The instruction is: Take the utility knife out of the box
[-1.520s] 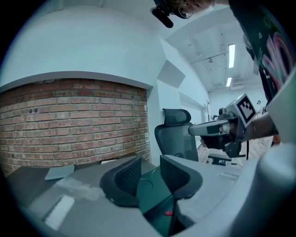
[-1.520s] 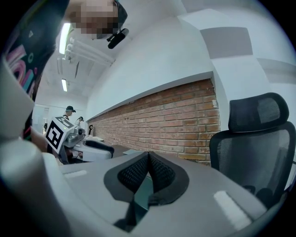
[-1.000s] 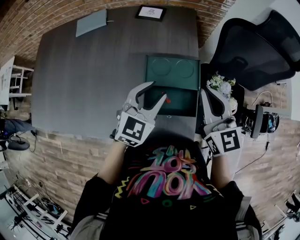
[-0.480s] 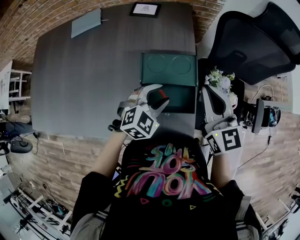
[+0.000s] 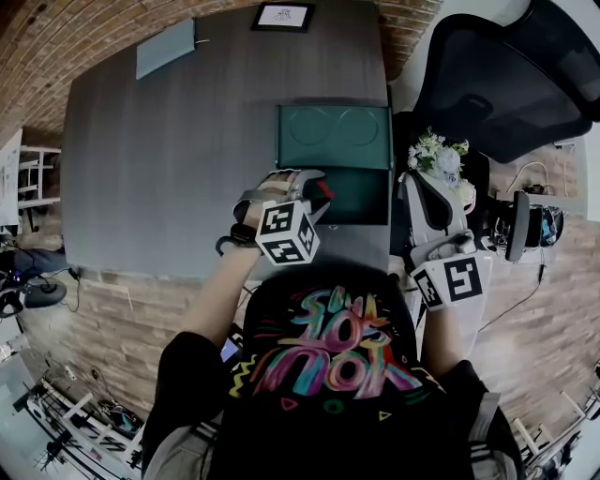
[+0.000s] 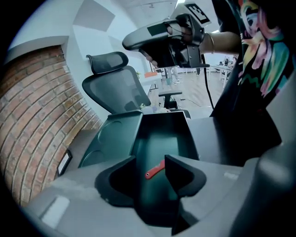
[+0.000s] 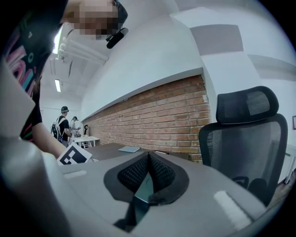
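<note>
An open dark green box [image 5: 361, 202] lies on the grey table [image 5: 169, 159], its lid [image 5: 333, 136] folded back. On the floor of the box lies the red utility knife [image 6: 155, 170], a red spot [image 5: 324, 187] in the head view. My left gripper [image 6: 150, 160] tilts down into the box, jaws open, one on each side of the knife in the left gripper view, not touching it. Right of the box, beyond the table's right edge, my right gripper [image 5: 415, 187] is held about level. Its pads [image 7: 159, 173] meet at the tips with nothing between them.
A black mesh office chair [image 5: 506, 84] and a small bunch of flowers [image 5: 439, 159] stand right of the table. A framed card [image 5: 282, 16] and a teal pad [image 5: 166, 47] lie at the table's far edge. People stand far back in the right gripper view.
My left gripper has dropped and rolled, tipping nose-down from above the box front into the box over the knife. The right gripper has hardly moved.
</note>
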`<state>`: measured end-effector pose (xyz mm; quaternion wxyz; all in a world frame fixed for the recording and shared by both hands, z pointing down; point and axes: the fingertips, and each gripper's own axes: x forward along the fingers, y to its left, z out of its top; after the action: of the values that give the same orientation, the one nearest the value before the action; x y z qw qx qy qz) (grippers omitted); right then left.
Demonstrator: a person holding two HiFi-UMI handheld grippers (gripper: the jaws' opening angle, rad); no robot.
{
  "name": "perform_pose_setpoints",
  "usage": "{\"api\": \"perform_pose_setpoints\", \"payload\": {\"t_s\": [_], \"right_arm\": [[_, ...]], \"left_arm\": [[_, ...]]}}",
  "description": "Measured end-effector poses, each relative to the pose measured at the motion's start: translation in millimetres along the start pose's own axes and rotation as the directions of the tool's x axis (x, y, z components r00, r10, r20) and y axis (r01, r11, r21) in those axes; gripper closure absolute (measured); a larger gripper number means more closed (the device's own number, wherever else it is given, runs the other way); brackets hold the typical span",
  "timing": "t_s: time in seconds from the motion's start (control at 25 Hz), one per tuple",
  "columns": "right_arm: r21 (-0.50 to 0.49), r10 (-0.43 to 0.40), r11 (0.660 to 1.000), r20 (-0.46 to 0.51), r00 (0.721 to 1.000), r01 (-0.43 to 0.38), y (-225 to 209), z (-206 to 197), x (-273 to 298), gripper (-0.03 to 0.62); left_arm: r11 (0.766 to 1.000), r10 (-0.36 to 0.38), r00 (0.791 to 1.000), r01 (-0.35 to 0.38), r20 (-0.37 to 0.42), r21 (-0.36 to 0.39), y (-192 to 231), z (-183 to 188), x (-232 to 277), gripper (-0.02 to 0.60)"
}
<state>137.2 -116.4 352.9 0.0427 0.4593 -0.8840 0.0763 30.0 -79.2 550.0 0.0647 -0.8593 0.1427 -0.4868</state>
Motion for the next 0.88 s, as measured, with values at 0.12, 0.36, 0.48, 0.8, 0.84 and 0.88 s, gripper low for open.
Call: {"api": "perform_pose_setpoints", "payload": {"t_s": [0.12, 0.36, 0.48, 0.8, 0.84, 0.88], "right_arm": [[0.002, -0.001, 1.000, -0.004, 1.000, 0.001, -0.8, -1.5, 0.4, 0.594], [0.006, -0.002, 1.000, -0.005, 1.000, 0.002, -2.1, -2.6, -0.8, 0.594], [0.008, 0.000, 1.000, -0.008, 1.000, 0.000, -2.5, -4.0, -0.8, 0.594], [0.010, 0.003, 1.000, -0.015, 1.000, -0.003, -5.3, -6.3, -1.0, 0.594], [0.011, 0.003, 1.000, -0.016, 1.000, -0.002, -5.9, -6.4, -0.7, 0.594], [0.012, 0.002, 1.000, -0.017, 1.000, -0.002, -6.4, -6.6, -0.1, 0.594]], "left_arm": [[1.000, -0.022, 0.998, 0.022, -0.058, 0.002, -5.0, -6.9, 10.1, 0.397], [0.998, -0.052, 0.991, 0.046, -0.124, -0.053, -12.0, -10.3, 24.8, 0.397], [0.992, -0.051, 0.987, 0.032, -0.149, -0.124, -10.3, -11.3, 29.9, 0.397], [0.962, -0.066, 0.980, 0.012, -0.189, -0.271, -14.8, -22.9, 40.3, 0.325], [0.959, -0.065, 0.979, 0.008, -0.191, -0.284, -15.0, -23.4, 41.0, 0.319], [0.956, -0.063, 0.979, 0.003, -0.196, -0.295, -15.2, -24.6, 42.0, 0.304]]}}
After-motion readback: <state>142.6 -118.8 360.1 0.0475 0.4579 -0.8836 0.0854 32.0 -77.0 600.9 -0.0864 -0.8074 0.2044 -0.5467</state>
